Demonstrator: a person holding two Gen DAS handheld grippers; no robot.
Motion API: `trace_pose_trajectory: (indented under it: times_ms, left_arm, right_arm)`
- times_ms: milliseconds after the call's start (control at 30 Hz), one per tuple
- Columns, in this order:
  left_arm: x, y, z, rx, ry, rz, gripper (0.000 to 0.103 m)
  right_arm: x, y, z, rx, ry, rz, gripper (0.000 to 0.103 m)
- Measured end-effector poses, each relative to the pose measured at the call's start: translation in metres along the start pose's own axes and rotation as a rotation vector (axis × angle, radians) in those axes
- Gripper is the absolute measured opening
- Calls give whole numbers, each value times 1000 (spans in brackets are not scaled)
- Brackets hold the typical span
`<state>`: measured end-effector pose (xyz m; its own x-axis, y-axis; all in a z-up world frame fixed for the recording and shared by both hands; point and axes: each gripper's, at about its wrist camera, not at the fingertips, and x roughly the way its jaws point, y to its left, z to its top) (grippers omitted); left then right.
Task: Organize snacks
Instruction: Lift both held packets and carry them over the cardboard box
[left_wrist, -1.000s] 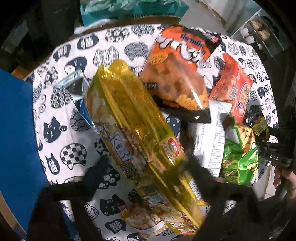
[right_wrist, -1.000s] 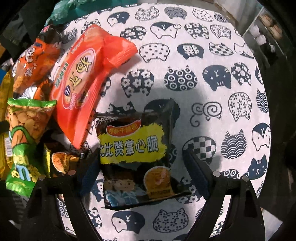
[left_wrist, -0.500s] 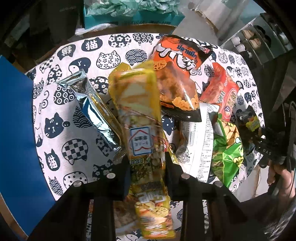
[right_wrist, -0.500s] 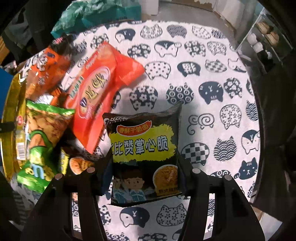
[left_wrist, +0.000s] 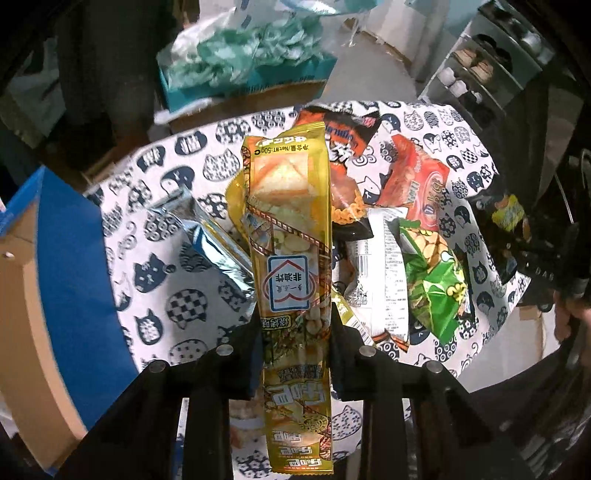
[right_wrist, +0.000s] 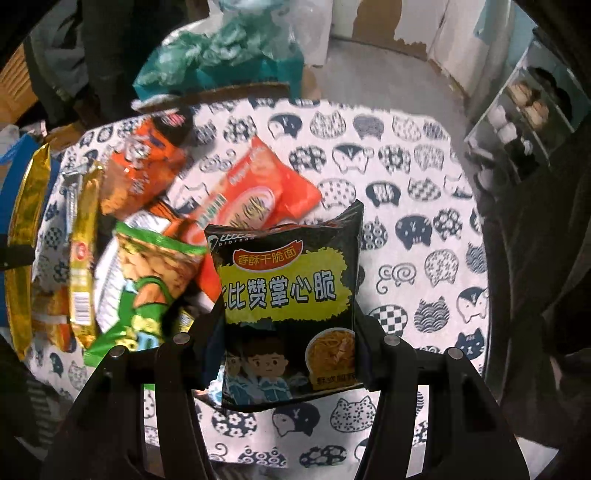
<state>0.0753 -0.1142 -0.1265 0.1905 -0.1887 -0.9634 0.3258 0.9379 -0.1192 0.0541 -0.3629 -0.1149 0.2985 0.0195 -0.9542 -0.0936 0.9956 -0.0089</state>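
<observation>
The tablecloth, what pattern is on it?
The tablecloth is white with navy cat-head shapes, each filled differently. It shows best in the right wrist view.

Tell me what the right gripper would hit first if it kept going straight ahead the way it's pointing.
Probably the red-orange snack bag, just beyond the black noodle packet the right gripper holds; depth is uncertain.

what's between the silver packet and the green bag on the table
In the left wrist view, the yellow packet held by the left gripper crosses between the silver packet and green bag.
</observation>
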Motion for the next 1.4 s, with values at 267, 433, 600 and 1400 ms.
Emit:
trace_pose_trajectory:
  times_ms: [267, 433, 600, 1400]
  left_arm:
    - [-36, -14, -8, 91, -100, 68, 29]
    - [-59, -18, -18, 149, -166, 121, 29]
    - [-81, -10, -27, 158, -213, 143, 29]
    - [-135, 97, -73, 21, -345, 259, 29]
  right_arm:
    - [-21, 25, -3, -43, -78, -14, 57]
    - [-44, 45, 7, -72, -135, 3, 57]
    - [-62, 64, 16, -90, -178, 29, 57]
    - [-95, 222, 53, -270, -244, 199, 57]
